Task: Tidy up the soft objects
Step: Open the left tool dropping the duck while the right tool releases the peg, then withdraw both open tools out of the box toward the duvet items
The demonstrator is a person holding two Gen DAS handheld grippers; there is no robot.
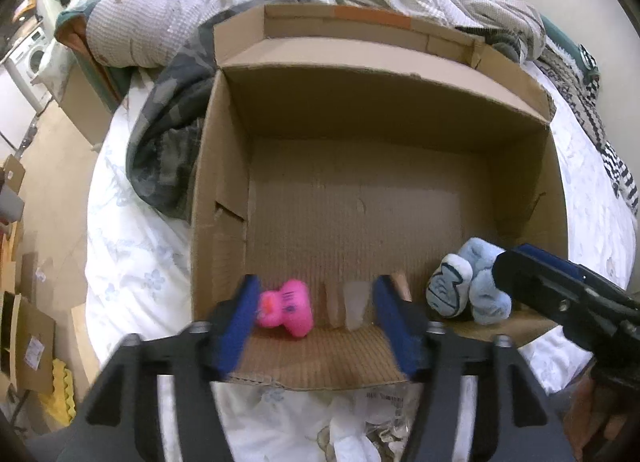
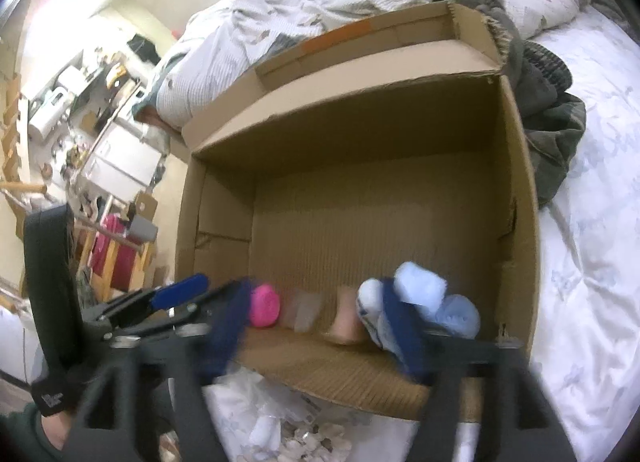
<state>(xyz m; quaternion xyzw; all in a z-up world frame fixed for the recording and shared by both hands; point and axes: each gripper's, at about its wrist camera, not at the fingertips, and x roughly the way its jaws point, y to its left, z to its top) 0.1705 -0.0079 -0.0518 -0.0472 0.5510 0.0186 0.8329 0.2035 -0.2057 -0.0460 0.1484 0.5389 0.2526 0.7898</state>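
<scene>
A cardboard box [image 1: 224, 166] lies open on the bed [image 1: 132, 262], and the step in hand looks like dropping soft toys into it. The left tool [image 1: 316, 316] hangs over the near edge with its blue fingers spread apart; a pink plush toy [image 1: 286, 310] sits in the box right against its left finger, apparently let go. The right tool [image 2: 316, 326] also stands open, a light blue plush toy [image 2: 424, 302] resting by its right finger on the box floor. Next, both tools likely need to draw back clear of the box and seek another soft item.
</scene>
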